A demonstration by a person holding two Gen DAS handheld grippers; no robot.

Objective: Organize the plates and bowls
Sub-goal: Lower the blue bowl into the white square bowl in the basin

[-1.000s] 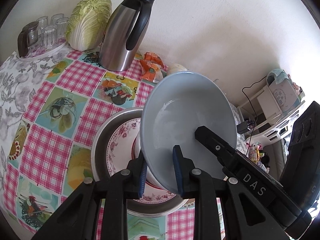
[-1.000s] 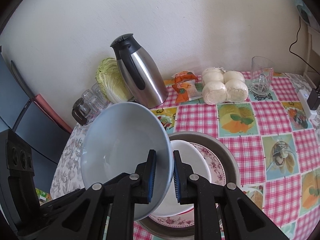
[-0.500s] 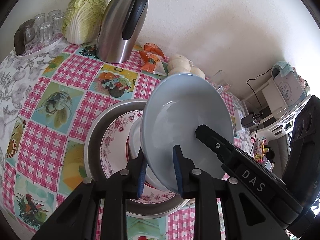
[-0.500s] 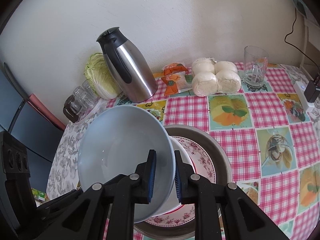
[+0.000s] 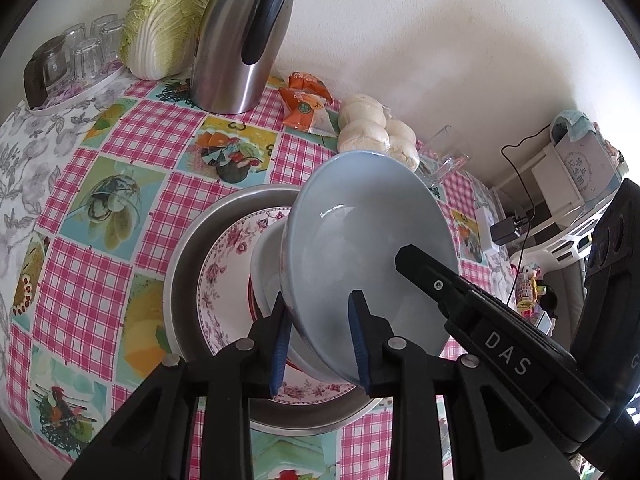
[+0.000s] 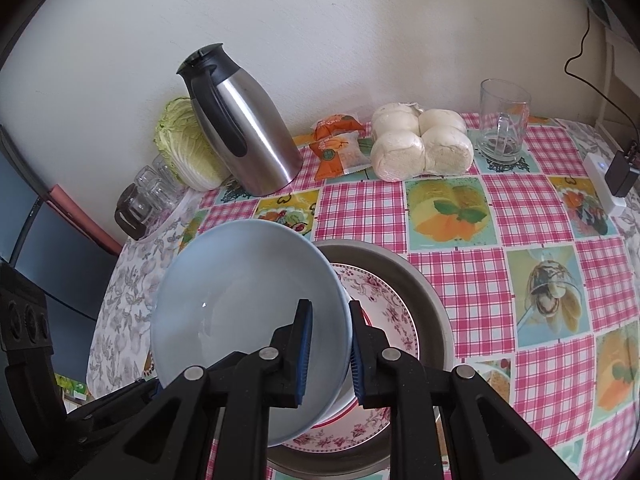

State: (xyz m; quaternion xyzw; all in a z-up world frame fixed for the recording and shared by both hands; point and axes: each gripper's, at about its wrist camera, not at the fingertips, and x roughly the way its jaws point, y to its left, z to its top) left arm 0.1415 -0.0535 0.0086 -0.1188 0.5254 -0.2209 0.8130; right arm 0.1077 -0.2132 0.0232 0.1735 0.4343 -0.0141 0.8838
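Observation:
A pale blue bowl (image 5: 360,248) (image 6: 240,300) hangs tilted over a stack in a round metal pan (image 5: 188,280) (image 6: 420,292). In the pan lie a floral plate (image 5: 228,264) (image 6: 384,304) and a white bowl (image 5: 264,272) on top of it. My left gripper (image 5: 318,320) has the blue bowl's near rim between its blue pads, and its jaws are opening slightly. My right gripper (image 6: 328,320) is shut on the opposite rim. One of its black fingers (image 5: 432,276) shows inside the bowl in the left wrist view. The blue bowl's underside sits close on the white bowl.
Along the wall stand a steel jug (image 6: 244,132), a cabbage (image 5: 164,20), a tray of glasses (image 5: 76,56), orange packets (image 6: 336,148), bagged buns (image 6: 420,144) and a glass mug (image 6: 502,120). A white charger (image 6: 604,188) lies near the table's right edge.
Both grippers have carried the blue bowl lower, closer onto the white bowl in the pan. The left gripper's pads stand slightly wider apart than before.

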